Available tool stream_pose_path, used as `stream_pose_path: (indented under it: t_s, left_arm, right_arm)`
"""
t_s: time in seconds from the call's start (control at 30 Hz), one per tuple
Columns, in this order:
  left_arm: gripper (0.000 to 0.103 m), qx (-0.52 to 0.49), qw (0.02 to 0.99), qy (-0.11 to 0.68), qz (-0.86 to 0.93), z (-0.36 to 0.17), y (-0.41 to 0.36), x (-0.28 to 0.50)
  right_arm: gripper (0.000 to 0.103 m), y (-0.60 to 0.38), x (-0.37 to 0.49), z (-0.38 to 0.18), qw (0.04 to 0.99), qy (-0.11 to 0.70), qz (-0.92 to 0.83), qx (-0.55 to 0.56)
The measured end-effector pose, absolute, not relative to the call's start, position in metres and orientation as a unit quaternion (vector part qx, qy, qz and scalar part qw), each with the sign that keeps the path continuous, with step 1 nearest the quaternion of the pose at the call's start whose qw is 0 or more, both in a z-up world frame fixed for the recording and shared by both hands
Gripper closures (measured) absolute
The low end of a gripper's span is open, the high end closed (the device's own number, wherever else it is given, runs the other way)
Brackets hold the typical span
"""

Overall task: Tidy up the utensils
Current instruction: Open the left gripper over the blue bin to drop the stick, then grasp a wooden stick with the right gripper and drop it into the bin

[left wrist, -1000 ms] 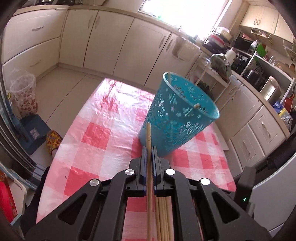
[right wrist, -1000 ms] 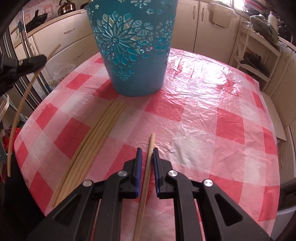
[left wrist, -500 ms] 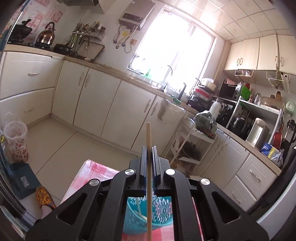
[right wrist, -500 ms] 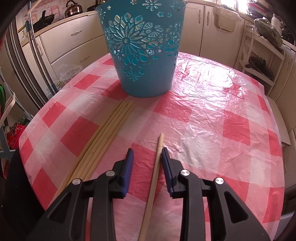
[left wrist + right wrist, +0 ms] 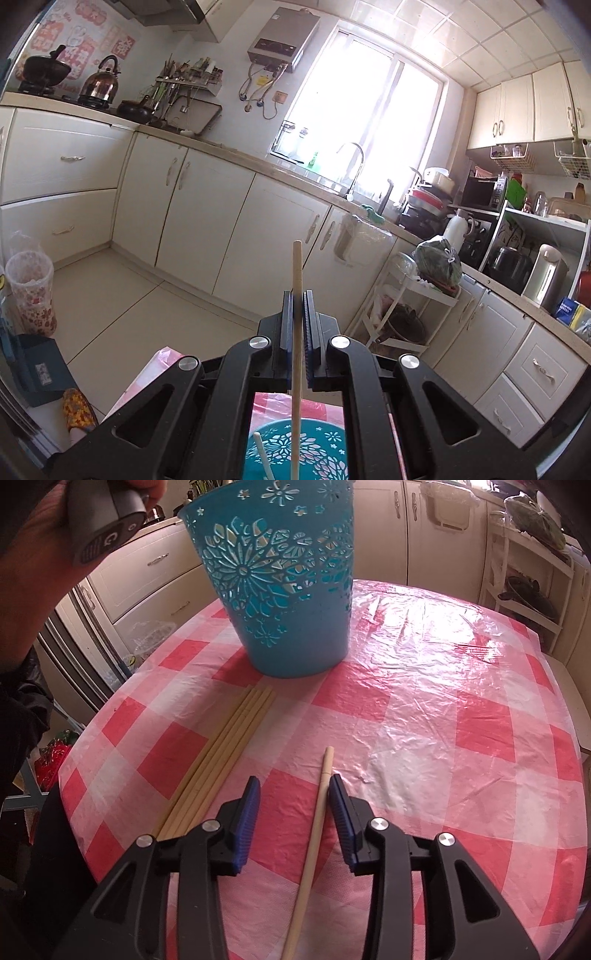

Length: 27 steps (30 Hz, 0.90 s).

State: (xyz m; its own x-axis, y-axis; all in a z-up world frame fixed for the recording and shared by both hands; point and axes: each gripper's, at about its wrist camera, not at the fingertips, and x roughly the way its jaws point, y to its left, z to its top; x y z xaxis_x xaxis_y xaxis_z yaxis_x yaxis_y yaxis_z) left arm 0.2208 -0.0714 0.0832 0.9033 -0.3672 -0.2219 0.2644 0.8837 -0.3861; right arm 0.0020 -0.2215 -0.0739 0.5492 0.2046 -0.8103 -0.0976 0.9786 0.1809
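basket (image 5: pixel 291 602): turquoise, cut-out flower pattern
tablecloth (image 5: pixel 436 716): red-and-white check
chopsticks (image 5: pixel 221 753): pale tan
gripper pads (image 5: pixel 246 823): blue
cabinets (image 5: pixel 207 218): cream

a teal basket (image 5: pixel 291 602) with cut-out flowers stands upright on the red-and-white checked surface (image 5: pixel 461 716), and from above its open mouth (image 5: pixel 295 454) shows a pale stick leaning inside. one wooden chopstick (image 5: pixel 296 332) stands upright over that mouth, its lower end reaching down toward it. a bundle of pale chopsticks (image 5: pixel 218 760) lies side by side just in front of the basket's base, and a single chopstick (image 5: pixel 314 842) lies apart to their right, flat on the cloth.
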Motion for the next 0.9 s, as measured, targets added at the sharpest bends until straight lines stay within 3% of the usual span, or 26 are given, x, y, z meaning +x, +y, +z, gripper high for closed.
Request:
stream_pose_path:
  t_s: [0.4, 0.47, 0.53, 0.73, 0.9]
  left_arm:
    - [0.096, -0.090, 0.959, 0.206, -0.172, 0.056, -0.086, 0.208]
    - [0.087, -0.081, 0.958, 0.218, -0.169, 0.053, -0.083, 0.204]
    - [0.061, -0.076, 0.959, 0.222, -0.156, 0.053, -0.074, 0.195]
    - [0.029, -0.084, 0.971, 0.198, -0.104, 0.057, -0.019, 0.144]
    - [0.023, -0.082, 0.964, 0.245, -0.067, 0.014, 0.027, 0.119]
  right_arm:
    - [0.063, -0.223, 0.002, -0.074, 0.878, 0.467, 0.089, 0.061]
    - [0.063, -0.223, 0.002, -0.074, 0.878, 0.467, 0.090, 0.063]
    - [0.063, -0.225, 0.003, -0.074, 0.877, 0.467, 0.093, 0.070]
    - [0.063, -0.231, 0.001, -0.073, 0.875, 0.466, 0.097, 0.085]
    - [0.063, -0.225, -0.001, -0.070, 0.872, 0.480, 0.079, 0.051]
